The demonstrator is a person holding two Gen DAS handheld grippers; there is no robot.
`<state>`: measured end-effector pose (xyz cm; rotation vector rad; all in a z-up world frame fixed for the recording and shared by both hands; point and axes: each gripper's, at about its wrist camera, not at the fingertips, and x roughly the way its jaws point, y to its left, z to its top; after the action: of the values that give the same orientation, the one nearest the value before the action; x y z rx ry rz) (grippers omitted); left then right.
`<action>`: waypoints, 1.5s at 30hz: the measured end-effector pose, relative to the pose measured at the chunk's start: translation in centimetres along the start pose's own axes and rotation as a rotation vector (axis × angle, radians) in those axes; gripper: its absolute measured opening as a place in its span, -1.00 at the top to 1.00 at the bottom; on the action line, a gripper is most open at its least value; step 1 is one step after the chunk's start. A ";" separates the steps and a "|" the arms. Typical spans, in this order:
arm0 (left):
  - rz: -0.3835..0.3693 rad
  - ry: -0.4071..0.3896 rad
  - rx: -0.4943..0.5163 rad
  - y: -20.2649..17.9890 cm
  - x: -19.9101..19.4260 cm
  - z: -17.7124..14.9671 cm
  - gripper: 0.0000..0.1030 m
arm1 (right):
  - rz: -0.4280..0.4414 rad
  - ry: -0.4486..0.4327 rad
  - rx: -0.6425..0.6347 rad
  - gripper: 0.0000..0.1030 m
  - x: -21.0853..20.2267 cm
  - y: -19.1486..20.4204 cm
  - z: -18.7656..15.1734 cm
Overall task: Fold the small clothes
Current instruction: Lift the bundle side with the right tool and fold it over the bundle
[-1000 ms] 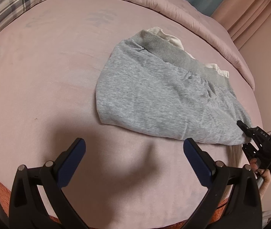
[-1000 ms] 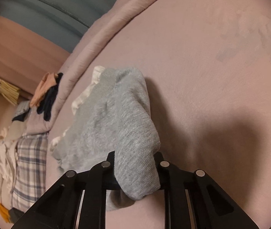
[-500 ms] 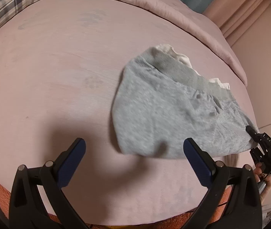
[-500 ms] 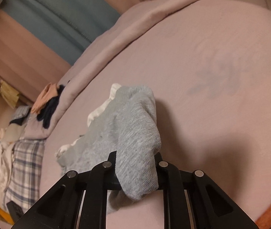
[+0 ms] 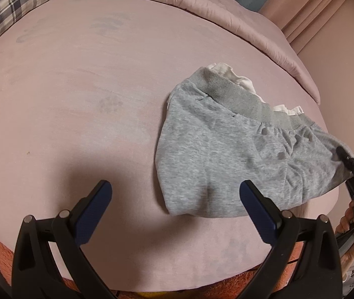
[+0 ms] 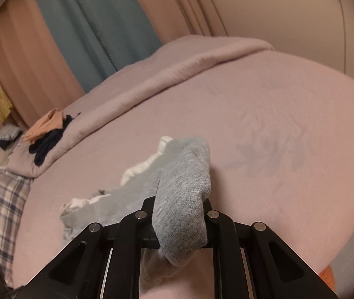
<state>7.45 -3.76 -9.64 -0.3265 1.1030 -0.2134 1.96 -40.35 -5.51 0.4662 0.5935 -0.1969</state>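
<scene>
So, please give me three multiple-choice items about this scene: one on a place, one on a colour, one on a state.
1. Where does the grey garment lie?
A. on the pink bed cover
B. on a wooden floor
C. in a basket

2. What colour are the left tool pads?
A. red
B. blue
C. white

3. What is the state of the right tool?
A. open and free
B. out of view
C. shut on the garment

Answers: 1 A, the cloth rests on the cover; 2 B, both pads look dark blue; 3 C, grey fabric is pinched between its fingers.
</scene>
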 end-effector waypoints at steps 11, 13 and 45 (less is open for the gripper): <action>0.020 -0.015 -0.011 0.4 -0.4 -0.1 -0.99 | 0.064 -0.037 -0.207 0.69 -1.0 4.9 0.1; 0.020 -0.017 -0.014 0.7 -0.5 -0.1 -0.99 | 0.077 -0.039 -0.233 0.69 -1.1 5.6 0.1; 0.013 -0.027 -0.079 3.8 -1.3 0.1 -0.99 | 0.290 0.208 -0.519 0.69 2.0 15.4 -5.7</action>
<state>7.00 0.21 -9.93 -0.3913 1.0886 -0.1536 5.54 -24.17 -5.23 0.0638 0.7431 0.2835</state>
